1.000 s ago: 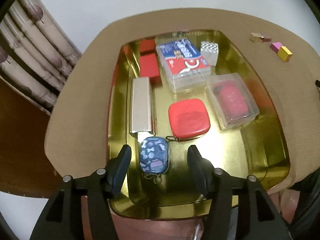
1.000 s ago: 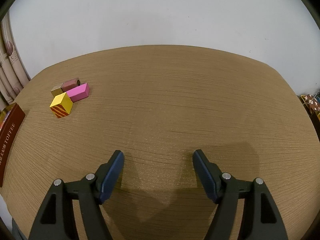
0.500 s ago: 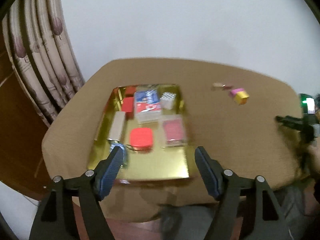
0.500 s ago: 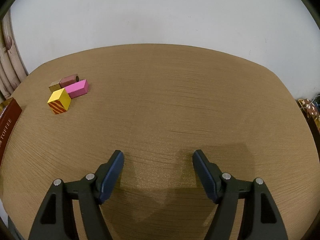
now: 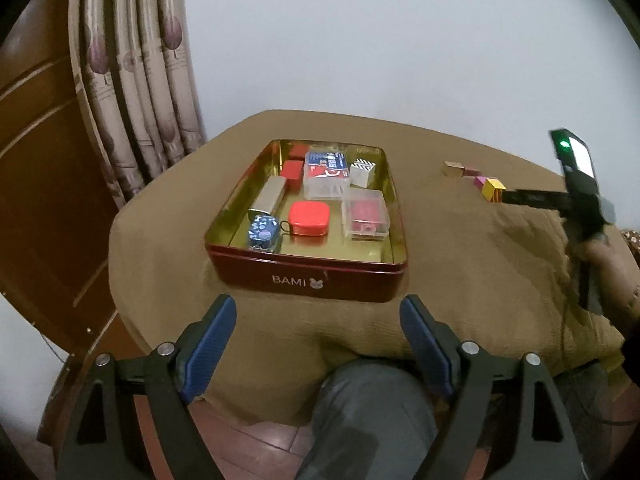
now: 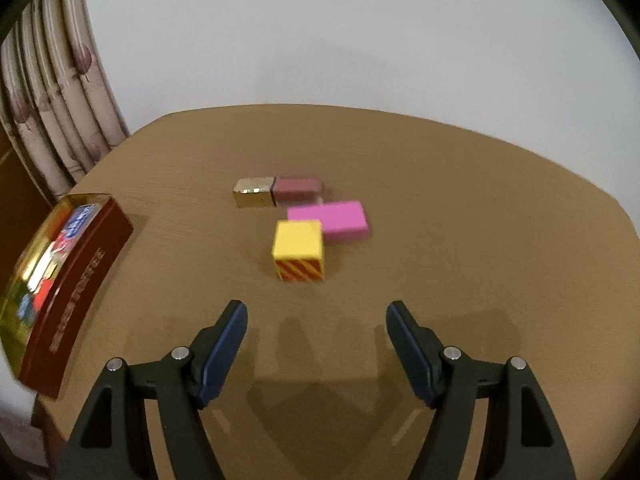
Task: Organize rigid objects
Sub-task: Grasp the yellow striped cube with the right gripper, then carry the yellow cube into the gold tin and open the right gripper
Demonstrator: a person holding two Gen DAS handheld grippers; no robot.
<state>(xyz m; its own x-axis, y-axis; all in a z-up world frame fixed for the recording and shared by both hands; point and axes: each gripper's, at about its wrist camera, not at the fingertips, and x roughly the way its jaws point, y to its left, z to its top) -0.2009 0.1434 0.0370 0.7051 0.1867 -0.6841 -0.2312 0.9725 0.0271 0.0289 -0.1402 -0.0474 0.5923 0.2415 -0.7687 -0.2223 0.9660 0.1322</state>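
A red tin with a gold inside holds a blue patterned case, a red square case, a clear box, a silver bar and several other small things. My left gripper hangs back from the tin's near wall, its jaws opening with nothing between them. In the right wrist view a yellow striped cube, a pink block, a mauve block and a gold block lie on the table. My right gripper stands open and empty just short of the yellow cube.
The tin sits left of the blocks, near the table's left edge. A curtain and a wooden door stand left of the table. A person's knee shows below the table's front edge.
My left gripper backed away from the tin, leaving the blue case inside, and its jaws widened. My right gripper swung left, so the blocks now lie straight ahead of it.
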